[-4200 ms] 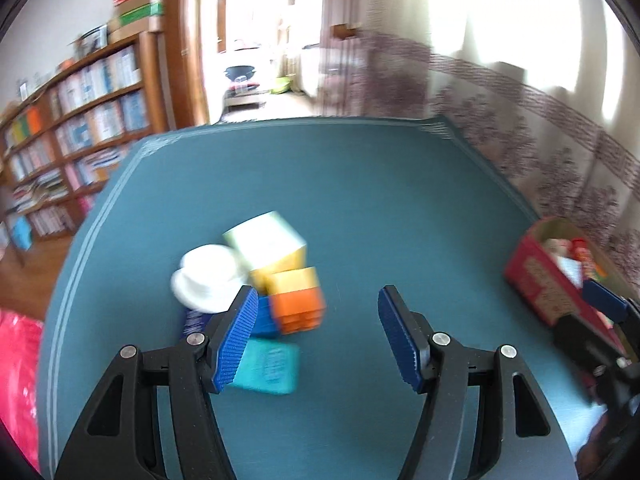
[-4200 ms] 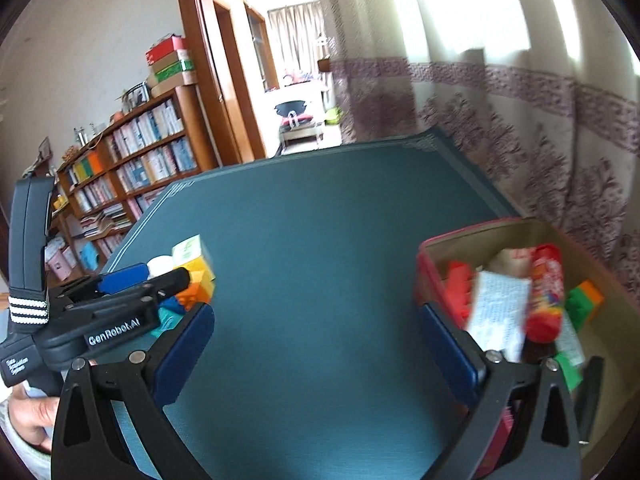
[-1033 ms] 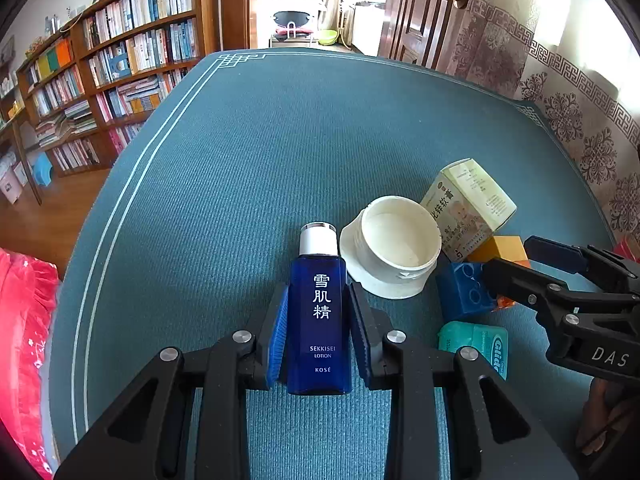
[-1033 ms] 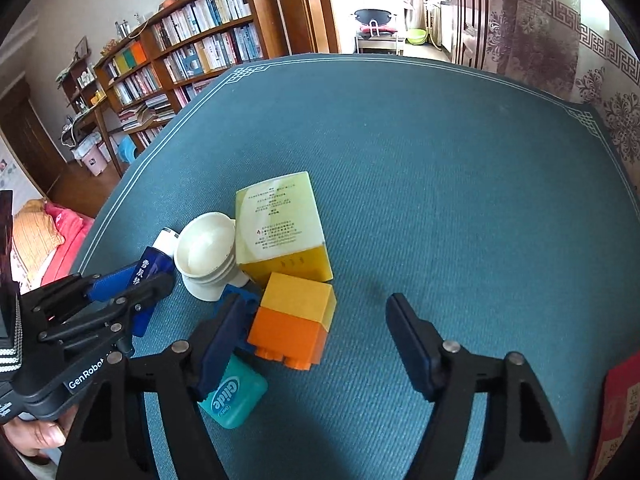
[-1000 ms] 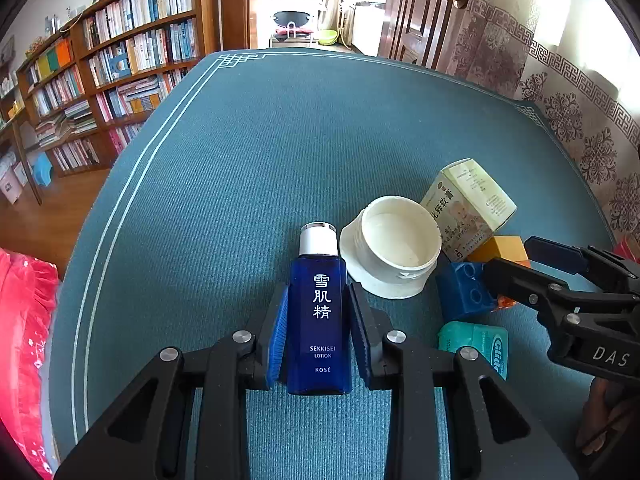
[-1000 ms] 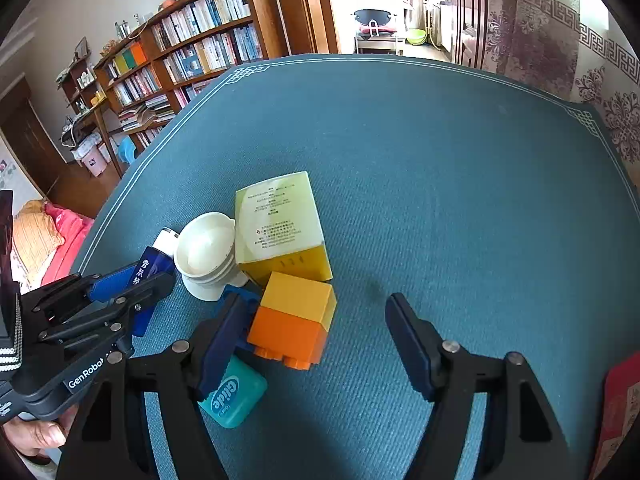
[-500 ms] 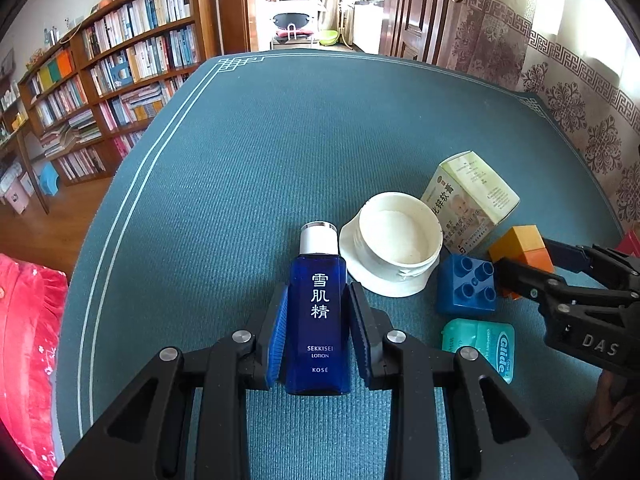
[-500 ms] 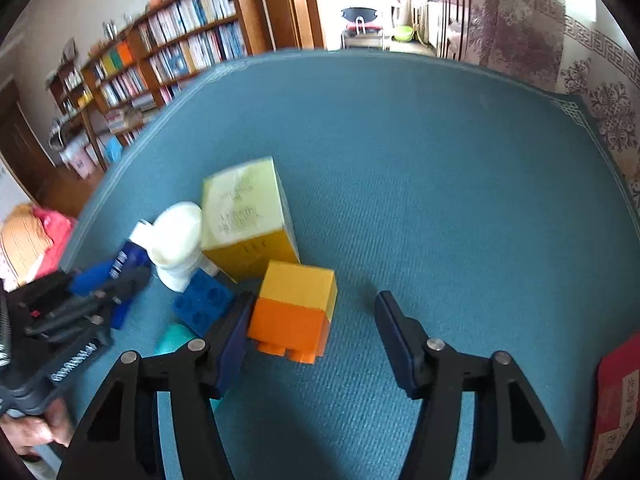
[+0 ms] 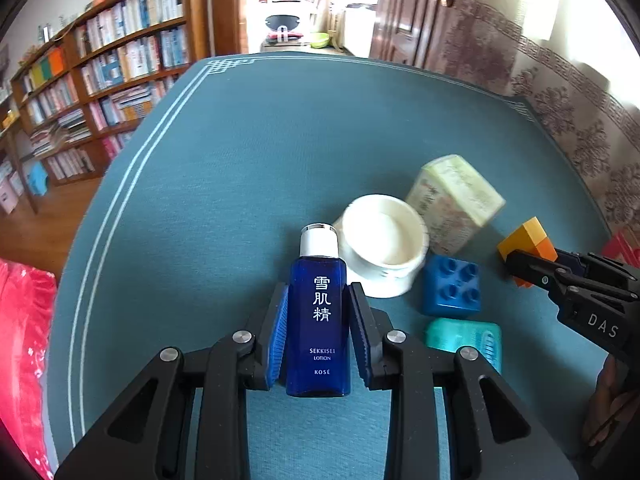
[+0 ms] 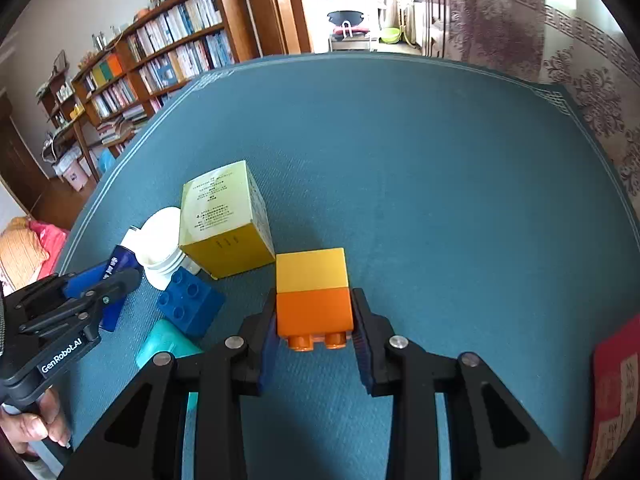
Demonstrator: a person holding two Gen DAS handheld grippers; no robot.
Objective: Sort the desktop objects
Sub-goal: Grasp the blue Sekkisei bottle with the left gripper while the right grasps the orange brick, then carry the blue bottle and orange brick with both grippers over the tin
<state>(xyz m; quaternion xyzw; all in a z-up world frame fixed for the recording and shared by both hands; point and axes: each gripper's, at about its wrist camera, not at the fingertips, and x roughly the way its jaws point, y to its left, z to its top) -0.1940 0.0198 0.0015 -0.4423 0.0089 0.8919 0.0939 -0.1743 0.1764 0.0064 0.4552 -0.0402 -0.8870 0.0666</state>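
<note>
My left gripper (image 9: 318,296) is shut on a dark blue lotion bottle (image 9: 320,320) with a white cap, which lies on the teal table cover (image 9: 260,140). In the right wrist view my right gripper (image 10: 314,304) has its jaws closing around a stack of an orange brick (image 10: 314,314) and a yellow brick (image 10: 310,270). Both blue pads press on the orange brick's sides. From the left wrist view that stack (image 9: 528,238) shows at the right, at the right gripper's tips.
A white jar (image 9: 384,240), a pale yellow carton (image 9: 456,200), a blue brick (image 9: 452,286) and a teal floss case (image 9: 464,338) lie between the grippers. A red box (image 10: 612,396) stands at the right edge. Bookshelves (image 9: 100,80) stand beyond the table's left side.
The right gripper's jaws have closed from wide apart onto the orange and yellow brick stack, which now sits clear of the blue brick. The left gripper kept still on the bottle.
</note>
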